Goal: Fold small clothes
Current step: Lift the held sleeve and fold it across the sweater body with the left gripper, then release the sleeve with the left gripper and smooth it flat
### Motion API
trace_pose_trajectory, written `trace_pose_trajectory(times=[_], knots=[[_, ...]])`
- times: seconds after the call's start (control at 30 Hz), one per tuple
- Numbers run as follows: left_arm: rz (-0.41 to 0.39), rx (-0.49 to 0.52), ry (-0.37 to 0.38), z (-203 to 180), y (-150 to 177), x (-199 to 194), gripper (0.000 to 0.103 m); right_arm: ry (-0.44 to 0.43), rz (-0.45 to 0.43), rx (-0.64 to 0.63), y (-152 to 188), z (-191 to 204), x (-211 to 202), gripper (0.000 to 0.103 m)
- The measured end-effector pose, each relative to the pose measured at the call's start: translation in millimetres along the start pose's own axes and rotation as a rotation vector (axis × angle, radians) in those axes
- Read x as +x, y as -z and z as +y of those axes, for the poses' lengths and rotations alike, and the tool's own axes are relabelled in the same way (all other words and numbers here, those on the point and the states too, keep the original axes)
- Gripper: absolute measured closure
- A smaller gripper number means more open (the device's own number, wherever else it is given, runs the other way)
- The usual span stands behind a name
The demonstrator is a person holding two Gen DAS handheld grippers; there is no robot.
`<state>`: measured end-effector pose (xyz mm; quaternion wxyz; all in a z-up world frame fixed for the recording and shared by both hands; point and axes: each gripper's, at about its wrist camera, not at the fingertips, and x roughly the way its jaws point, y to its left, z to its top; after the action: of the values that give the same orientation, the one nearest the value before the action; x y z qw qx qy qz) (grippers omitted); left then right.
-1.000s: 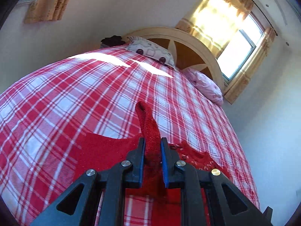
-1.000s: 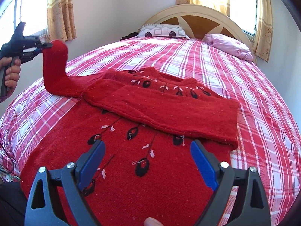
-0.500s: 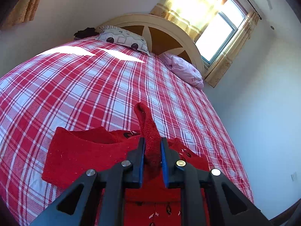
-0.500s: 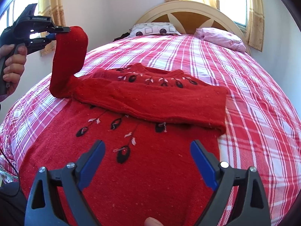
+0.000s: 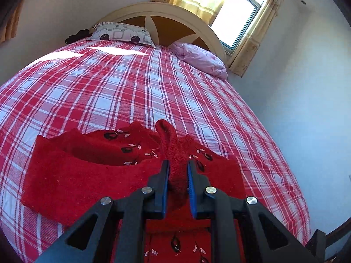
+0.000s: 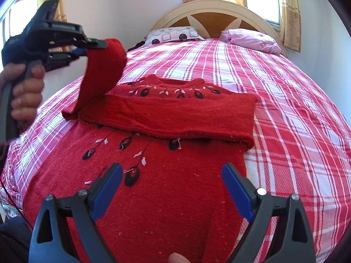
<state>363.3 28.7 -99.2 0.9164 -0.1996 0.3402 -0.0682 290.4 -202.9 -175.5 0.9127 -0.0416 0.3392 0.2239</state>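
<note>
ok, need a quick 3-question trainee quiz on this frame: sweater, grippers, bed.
1. True or false: the right gripper is shut on the sweater.
2. Which part of the sweater does the left gripper hold? A) hem B) sleeve C) collar
3. Fill in: the other sleeve lies folded across the sweater's ____.

Key: 1 false, it is open above the sweater. 2 B. 3 chest.
</note>
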Motion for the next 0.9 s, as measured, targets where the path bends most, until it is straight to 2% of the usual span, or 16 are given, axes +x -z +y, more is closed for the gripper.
trace_pose_trajectory(times=[0.17,0.2,0.3,0.4,0.43,0.5,0.57,0.7,0.9], knots=[[0.072,0.035,-0.016,-10,22,39,0.087,0.005,0.001,0.021,4,-9,-1,0.009],[0.089,0.052,-0.039,-14,27,47,0.085,0.004,0.001,0.027,5,-11,-1,0.009],[0.141,0.124,-0.090,-24,40,61,0.082,0.004,0.008,0.045,8,-17,2,0.009],[0.154,0.202,-0.126,-33,51,65,0.080,0.005,0.012,0.065,9,-24,4,0.009],[0.157,0.224,-0.136,-36,54,65,0.076,0.005,0.012,0.072,9,-26,4,0.009],[0.152,0.269,-0.161,-40,58,65,0.045,0.007,0.012,0.082,10,-29,5,0.009],[0.102,0.316,-0.190,-45,61,58,0.036,0.007,0.019,0.089,11,-31,7,0.009],[0.064,0.395,-0.209,-52,62,50,0.036,0.007,0.026,0.093,14,-31,10,0.009],[0.051,0.410,-0.217,-46,61,46,0.036,0.008,0.030,0.107,19,-34,12,0.009]])
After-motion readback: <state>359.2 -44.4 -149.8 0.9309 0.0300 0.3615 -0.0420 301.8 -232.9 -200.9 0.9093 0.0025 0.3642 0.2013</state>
